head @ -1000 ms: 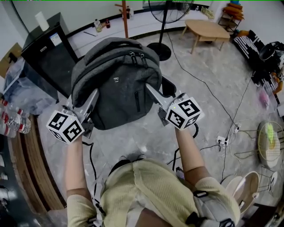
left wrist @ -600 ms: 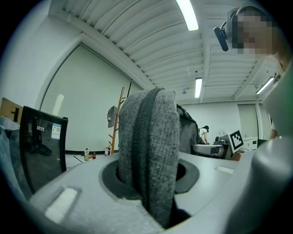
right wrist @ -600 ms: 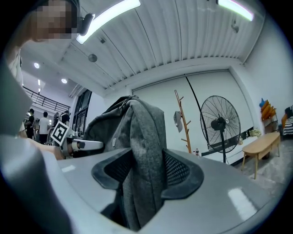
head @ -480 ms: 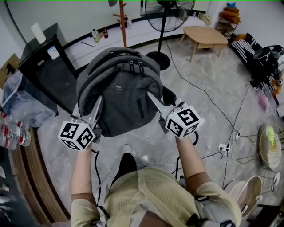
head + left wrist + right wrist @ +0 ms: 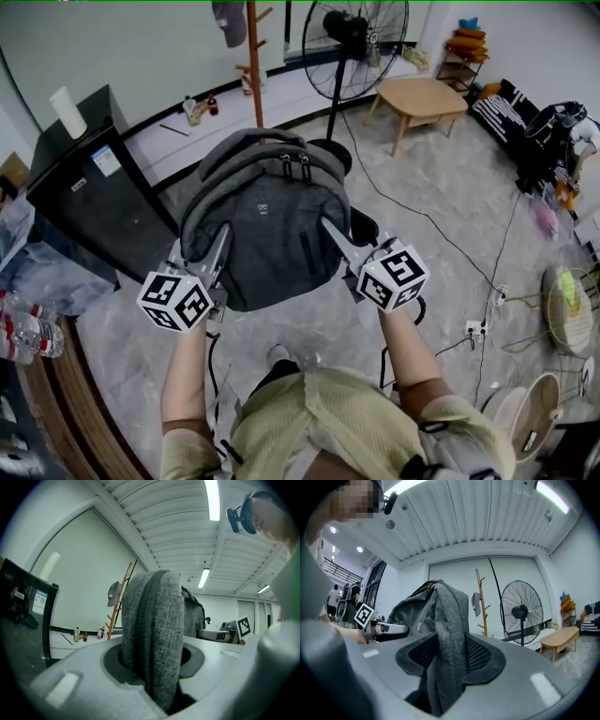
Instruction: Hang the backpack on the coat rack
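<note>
A grey backpack [image 5: 267,225] hangs in the air in front of me, held between both grippers. My left gripper [image 5: 217,242] is clamped on its left side, and a thick fold of grey fabric [image 5: 152,630] fills its jaws. My right gripper [image 5: 330,228] grips the right side, its jaws closing on a fold of the fabric [image 5: 447,620] that its pads press. The wooden coat rack [image 5: 253,56] stands beyond the backpack by the far wall, with a grey cap [image 5: 228,21] hanging on it. The rack also shows in the left gripper view [image 5: 119,599] and the right gripper view [image 5: 481,603].
A tall standing fan [image 5: 354,47] is just right of the rack. A black cabinet [image 5: 89,202] stands at the left, a low wooden table [image 5: 427,98] at the far right. Cables [image 5: 450,253] trail over the floor. Water bottles [image 5: 19,328] lie at the left edge.
Both grippers have carried the backpack forward toward the coat rack. The rack and the fan now stand closer and fuller in the head view.
</note>
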